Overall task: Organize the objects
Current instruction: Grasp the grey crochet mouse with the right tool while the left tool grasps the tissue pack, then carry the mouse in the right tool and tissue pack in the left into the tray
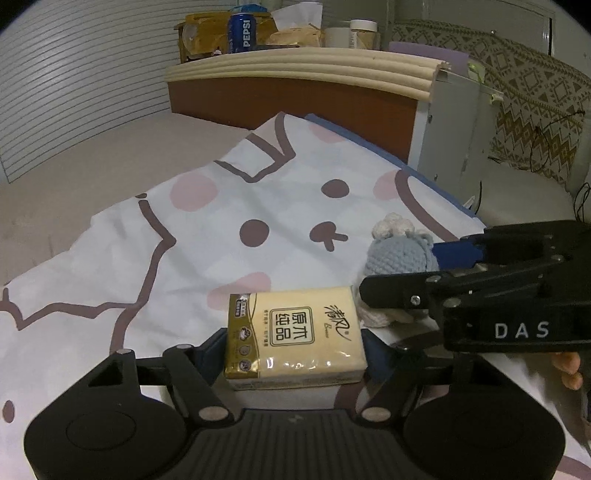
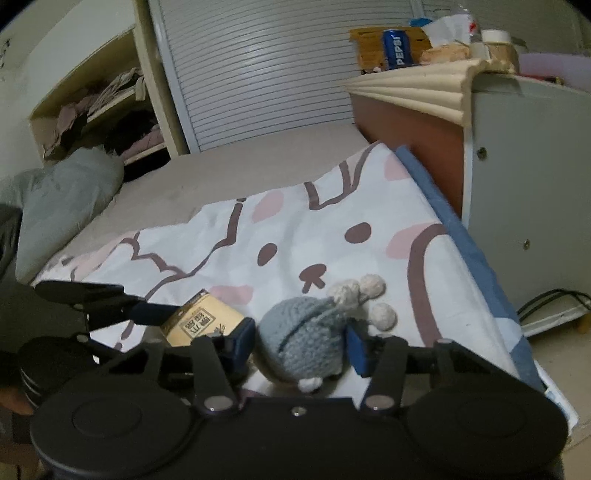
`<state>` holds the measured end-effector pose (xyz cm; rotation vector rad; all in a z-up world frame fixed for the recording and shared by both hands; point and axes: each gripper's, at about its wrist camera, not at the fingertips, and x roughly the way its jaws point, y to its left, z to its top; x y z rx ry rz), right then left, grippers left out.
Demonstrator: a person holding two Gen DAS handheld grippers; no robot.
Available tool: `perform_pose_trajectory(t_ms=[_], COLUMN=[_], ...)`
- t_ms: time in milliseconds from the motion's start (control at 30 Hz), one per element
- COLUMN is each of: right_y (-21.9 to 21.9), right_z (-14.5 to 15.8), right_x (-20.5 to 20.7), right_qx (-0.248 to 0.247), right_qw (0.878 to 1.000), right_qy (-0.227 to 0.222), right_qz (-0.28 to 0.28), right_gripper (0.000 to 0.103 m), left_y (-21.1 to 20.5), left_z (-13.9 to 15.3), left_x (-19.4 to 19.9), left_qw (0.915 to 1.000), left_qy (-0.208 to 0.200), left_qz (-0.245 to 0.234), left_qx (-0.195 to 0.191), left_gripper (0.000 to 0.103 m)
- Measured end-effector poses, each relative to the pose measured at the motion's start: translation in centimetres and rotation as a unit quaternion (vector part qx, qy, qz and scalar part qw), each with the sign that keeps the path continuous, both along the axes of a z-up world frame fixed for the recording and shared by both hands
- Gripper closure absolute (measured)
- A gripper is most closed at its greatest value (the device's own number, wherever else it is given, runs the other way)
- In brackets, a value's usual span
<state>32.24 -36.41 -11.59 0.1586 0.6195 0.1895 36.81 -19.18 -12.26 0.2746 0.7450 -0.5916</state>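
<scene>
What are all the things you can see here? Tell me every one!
tissue pack: one, yellow, between the left gripper's fingers on the blanket
knitted toy: one, blue-grey with cream pom-poms, between the right gripper's fingers
blanket: one, white with pink and brown cartoon, on the bed
Pepsi can: one, blue, on the headboard shelf
pillow: one, grey-green, far side of bed
left gripper: black, around the pack
right gripper: black, around the toy

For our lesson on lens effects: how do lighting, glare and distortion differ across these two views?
Left wrist view: dim room, glare on the tissue pack wrapper, wall slats bowed by fisheye. Right wrist view: equally dim, Pepsi can tilted by distortion, dark corners.
</scene>
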Motion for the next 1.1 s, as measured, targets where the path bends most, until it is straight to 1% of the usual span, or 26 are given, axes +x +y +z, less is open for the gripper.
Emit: perform_pose_trajectory(t_ms=[200, 433, 667, 800, 1100], right_y=[-0.3, 0.3, 1.4, 2.2, 3.9], right_z=[1.4, 4.1, 6.3, 7.5, 9.4], right_x=[-1.0, -3.3, -6.3, -8.2, -11.8], right_qx=[-0.001, -0.004, -0.011, -0.015, -0.017], right_qw=[1.0, 1.0, 1.0, 1.0, 1.0], right_qy=[-0.003, -0.006, -0.002, -0.002, 0.003], right_qz=[-0.008, -0.004, 0.007, 0.015, 0.023], right_gripper=[0.052, 0.052, 0.052, 0.052, 0.052], left_y=[0.9, 2.5, 4.7, 6.0, 9.4], left_z=[1.7, 4.9, 8.1, 9.4, 11.1], left_x=[-1.5, -4.1, -7.6, -9.7, -14.2], left_qw=[0.9999, 0.999, 0.9974, 0.9958, 0.9902], left_qy=[-0.004, -0.012, -0.015, -0.018, -0.019], left_qz=[0.015, 0.039, 0.064, 0.081, 0.122], left_qx=[0.0, -0.016, -0.031, -0.04, -0.064], left_gripper=[0.029, 0.029, 0.029, 0.029, 0.029])
